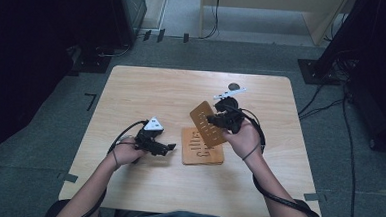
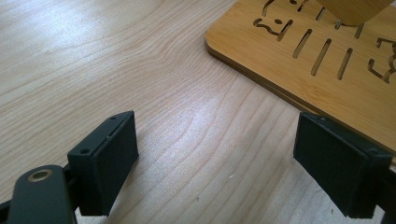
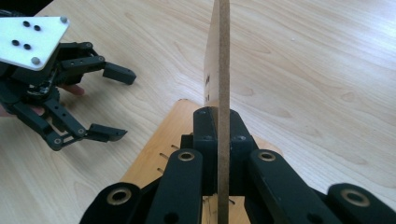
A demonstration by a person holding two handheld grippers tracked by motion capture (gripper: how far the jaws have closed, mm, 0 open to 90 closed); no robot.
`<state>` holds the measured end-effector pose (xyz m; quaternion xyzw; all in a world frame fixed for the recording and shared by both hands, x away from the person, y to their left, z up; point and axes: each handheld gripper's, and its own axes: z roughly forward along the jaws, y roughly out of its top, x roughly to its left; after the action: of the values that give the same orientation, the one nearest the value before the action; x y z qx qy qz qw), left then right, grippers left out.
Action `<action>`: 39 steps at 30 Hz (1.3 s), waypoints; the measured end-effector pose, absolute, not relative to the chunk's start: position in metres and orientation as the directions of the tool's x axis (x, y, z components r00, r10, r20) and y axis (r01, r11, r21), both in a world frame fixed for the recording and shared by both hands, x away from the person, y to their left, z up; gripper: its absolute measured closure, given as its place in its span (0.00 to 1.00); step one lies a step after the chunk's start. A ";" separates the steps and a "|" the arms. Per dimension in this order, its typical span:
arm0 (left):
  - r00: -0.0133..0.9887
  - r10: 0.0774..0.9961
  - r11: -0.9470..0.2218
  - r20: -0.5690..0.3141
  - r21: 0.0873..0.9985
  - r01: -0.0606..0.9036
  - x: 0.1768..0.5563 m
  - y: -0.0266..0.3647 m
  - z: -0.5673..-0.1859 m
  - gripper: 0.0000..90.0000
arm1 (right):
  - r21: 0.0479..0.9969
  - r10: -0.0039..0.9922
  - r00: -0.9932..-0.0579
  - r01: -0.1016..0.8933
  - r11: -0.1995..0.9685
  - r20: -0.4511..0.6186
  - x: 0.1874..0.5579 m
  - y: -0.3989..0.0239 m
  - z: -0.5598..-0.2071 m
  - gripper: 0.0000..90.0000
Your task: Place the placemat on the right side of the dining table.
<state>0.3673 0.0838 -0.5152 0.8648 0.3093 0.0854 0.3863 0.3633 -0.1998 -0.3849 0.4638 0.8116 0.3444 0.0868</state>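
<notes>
Two wooden boards are lying in the middle of the table (image 1: 147, 86). One slotted board (image 1: 208, 122) is being held up at a tilt in the right gripper (image 1: 215, 120), whose jaws are pressing tight on its thin edge; the right gripper view is showing that board (image 3: 223, 70) edge-on, standing upright between the two closed jaws. A second board (image 1: 204, 150), with cut-out slots and shapes, is lying flat on the table directly beneath the raised one, partly covered by it in the high view. The left gripper (image 1: 165, 148) is resting low over the table just beside the flat board's left edge, with its jaws standing wide apart and gripping nothing; the left gripper view is showing bare tabletop between them, and the flat board (image 2: 327, 60) is sitting next to the right-hand jaw. A white perforated strip (image 1: 229, 94) and a small dark disc (image 1: 233, 86) are lying near the far edge.
</notes>
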 end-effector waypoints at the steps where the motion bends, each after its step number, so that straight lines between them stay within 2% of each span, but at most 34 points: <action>1: 0.795 0.600 -0.511 -0.091 0.721 0.468 0.367 0.084 -0.515 0.14 | 0.639 0.815 -0.552 0.695 0.331 0.178 0.363 -0.200 -0.385 0.97; 39: 0.825 0.564 -0.551 -0.031 0.730 0.404 0.365 0.085 -0.518 0.14 | 0.653 0.868 -0.479 0.700 0.288 0.131 0.372 -0.227 -0.382 0.97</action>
<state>0.3648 0.0845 -0.5183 0.8744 0.2770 0.1040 0.3845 0.3719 -0.2266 -0.3825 0.4947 0.7926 0.3336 0.1258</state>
